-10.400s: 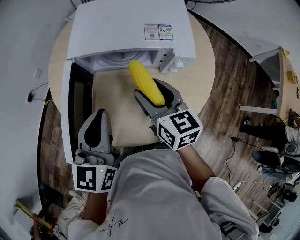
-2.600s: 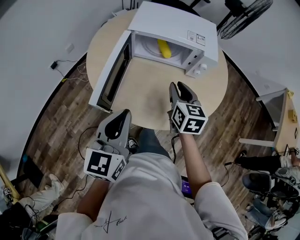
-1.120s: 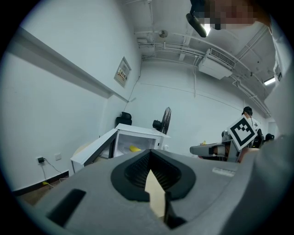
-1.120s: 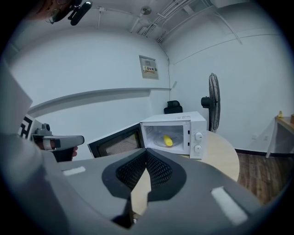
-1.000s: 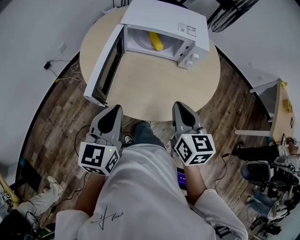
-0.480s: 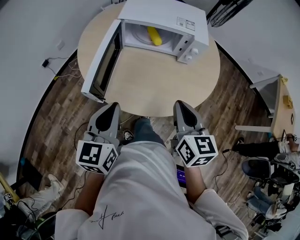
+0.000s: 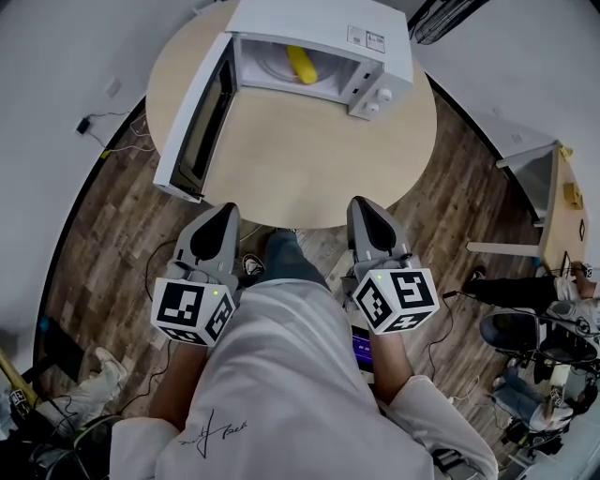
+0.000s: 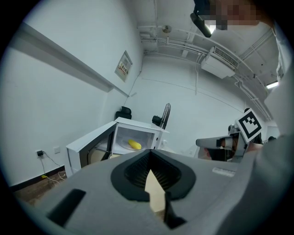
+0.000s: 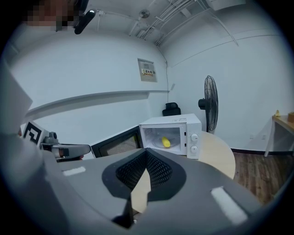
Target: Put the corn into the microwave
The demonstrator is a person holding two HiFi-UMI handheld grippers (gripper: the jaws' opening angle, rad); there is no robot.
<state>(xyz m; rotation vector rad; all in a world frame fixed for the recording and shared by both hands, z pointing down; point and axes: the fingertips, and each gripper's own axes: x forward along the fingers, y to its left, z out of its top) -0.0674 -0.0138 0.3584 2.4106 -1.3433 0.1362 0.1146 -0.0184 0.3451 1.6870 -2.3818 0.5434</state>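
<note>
The yellow corn [image 7: 300, 64] lies on the turntable inside the white microwave [image 7: 323, 21], whose door [image 7: 187, 117] hangs wide open to the left. The corn [image 8: 134, 145] shows in the left gripper view and the corn [image 9: 166, 142] in the right gripper view too. My left gripper [image 7: 225, 212] and right gripper [image 7: 362, 204] are held side by side at the near rim of the round wooden table [image 7: 309, 159], far from the microwave. Both are shut and hold nothing.
A standing fan [image 9: 210, 103] is behind the table to the right. A desk [image 7: 555, 202] and chair bases stand on the wood floor at the right. Cables and someone's shoe [image 7: 103, 370] lie on the floor at the lower left.
The right gripper earlier carried the corn to the microwave mouth; the corn now lies inside and both grippers have drawn back to the table's near edge. Over the last second they stay put.
</note>
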